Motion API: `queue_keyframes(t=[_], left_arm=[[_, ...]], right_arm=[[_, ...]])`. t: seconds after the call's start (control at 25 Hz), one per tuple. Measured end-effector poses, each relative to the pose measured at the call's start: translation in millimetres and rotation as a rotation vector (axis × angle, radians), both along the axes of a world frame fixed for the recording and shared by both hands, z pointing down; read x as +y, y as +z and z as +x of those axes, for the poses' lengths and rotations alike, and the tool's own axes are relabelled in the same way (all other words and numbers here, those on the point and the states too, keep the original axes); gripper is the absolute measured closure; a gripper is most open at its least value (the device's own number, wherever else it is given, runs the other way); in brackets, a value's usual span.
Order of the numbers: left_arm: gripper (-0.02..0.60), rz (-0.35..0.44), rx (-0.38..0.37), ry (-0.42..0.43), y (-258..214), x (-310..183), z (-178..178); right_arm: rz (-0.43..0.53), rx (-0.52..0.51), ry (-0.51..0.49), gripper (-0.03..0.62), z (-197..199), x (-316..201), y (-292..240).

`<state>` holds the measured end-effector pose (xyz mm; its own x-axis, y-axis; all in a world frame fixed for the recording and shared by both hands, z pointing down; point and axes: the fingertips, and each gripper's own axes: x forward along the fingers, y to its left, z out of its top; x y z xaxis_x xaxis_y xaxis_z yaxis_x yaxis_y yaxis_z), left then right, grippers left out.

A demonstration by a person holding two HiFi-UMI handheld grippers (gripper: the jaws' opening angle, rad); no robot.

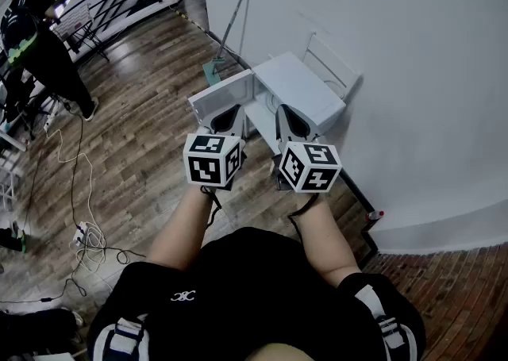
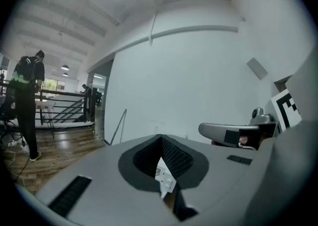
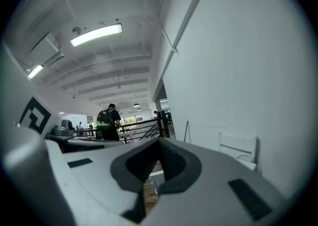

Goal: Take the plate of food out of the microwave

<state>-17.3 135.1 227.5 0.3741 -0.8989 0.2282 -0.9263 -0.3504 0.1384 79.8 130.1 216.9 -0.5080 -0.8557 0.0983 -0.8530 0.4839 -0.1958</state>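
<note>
Head view shows 2 hand-held grippers side by side above a white microwave (image 1: 300, 83) that sits on the wooden floor (image 1: 135, 169) against a white wall (image 1: 397, 42). Its door (image 1: 216, 97) stands swung open to the left. The left gripper (image 1: 226, 119) has its jaws pressed together, tips meeting with nothing between them – the left gripper view confirms this. The right gripper (image 1: 287, 117) looks the same in the right gripper view: jaws closed, empty. The plate of food cannot be made out – the grippers cover the microwave's opening. A mop (image 1: 232, 22) leans on the wall; a person (image 1: 40, 42) stands far left.
</note>
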Motion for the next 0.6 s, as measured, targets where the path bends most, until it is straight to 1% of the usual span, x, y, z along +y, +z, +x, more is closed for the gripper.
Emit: queue_keyframes(t=[0.2, 0.32, 0.6], left_arm=[[0.583, -0.010, -0.007, 0.006, 4, 4, -3], [0.583, -0.016, -0.008, 0.010, 8, 6, -7], [0.583, -0.033, -0.002, 0.028, 22, 10, -17]], right_arm=[[-0.015, -0.019, 0.003, 0.580, -2, 4, 4], [-0.020, -0.008, 0.015, 0.580, -3, 7, 9], [-0.056, 0.021, 0.075, 0.580, 2, 11, 24]])
